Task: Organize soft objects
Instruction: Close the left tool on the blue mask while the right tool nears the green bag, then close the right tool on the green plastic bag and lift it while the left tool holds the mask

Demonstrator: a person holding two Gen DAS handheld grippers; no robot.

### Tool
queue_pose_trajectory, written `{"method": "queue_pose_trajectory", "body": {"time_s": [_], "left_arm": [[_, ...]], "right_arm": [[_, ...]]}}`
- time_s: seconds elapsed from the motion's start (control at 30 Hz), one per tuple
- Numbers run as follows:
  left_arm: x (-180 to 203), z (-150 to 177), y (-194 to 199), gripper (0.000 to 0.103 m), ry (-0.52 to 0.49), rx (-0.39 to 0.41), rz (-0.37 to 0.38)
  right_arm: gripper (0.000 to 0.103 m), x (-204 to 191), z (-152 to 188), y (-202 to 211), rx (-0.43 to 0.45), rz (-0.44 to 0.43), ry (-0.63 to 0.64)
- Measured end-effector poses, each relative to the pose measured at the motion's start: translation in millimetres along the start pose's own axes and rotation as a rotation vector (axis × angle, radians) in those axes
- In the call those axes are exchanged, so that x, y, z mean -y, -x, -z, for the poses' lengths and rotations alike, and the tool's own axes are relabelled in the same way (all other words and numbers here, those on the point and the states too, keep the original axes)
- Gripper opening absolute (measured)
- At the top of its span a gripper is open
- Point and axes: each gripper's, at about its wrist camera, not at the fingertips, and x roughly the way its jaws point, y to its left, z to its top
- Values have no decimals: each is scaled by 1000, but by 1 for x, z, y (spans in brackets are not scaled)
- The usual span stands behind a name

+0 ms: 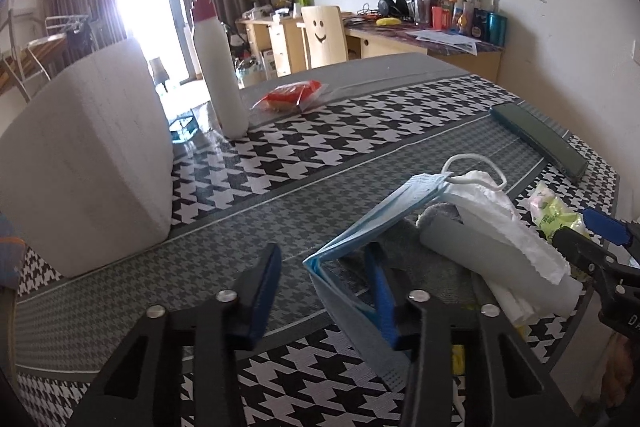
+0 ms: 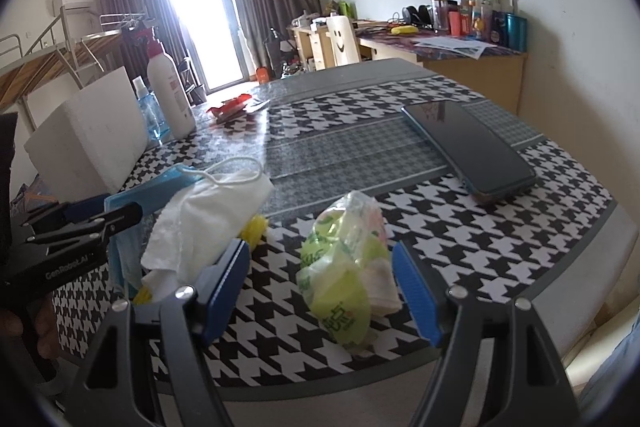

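A blue face mask (image 1: 380, 211) stands folded on the houndstooth table, one corner between the fingers of my left gripper (image 1: 324, 251). The mask lies against the right pad, and a gap shows at the left pad, so the gripper is open. Behind the mask lie a crumpled white tissue (image 1: 500, 211) and a grey cloth roll (image 1: 460, 243). In the right wrist view a green tissue pack (image 2: 340, 279) lies between the spread fingers of my right gripper (image 2: 320, 245), which is open. The mask (image 2: 160, 187), the tissue (image 2: 212, 211) and the left gripper (image 2: 116, 215) show at the left.
A white foam block (image 1: 88, 163) stands at the left, with a white pump bottle (image 1: 220, 67) and a blue spray bottle (image 2: 150, 115) beyond it. A red packet (image 1: 292, 95) lies farther back. A dark phone (image 2: 468, 147) lies at the right, near the table's edge (image 2: 600, 247).
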Motion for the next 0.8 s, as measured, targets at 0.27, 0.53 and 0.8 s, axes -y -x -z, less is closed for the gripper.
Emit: {"method": "queue_pose_trajectory", "body": {"time_s": [0.27,0.53,0.8], "left_arm": [[-1,1,-1,19,5,-9,23],[-5,1,18,16,26,35,71],[-10,-1,40,15,36,81,104]], "right_arm": [[78,9,0,-3,-7,7,-28],[78,8,-1,-10,-38,21,-28],[61,4,4,-14,-67,57,-1]]}}
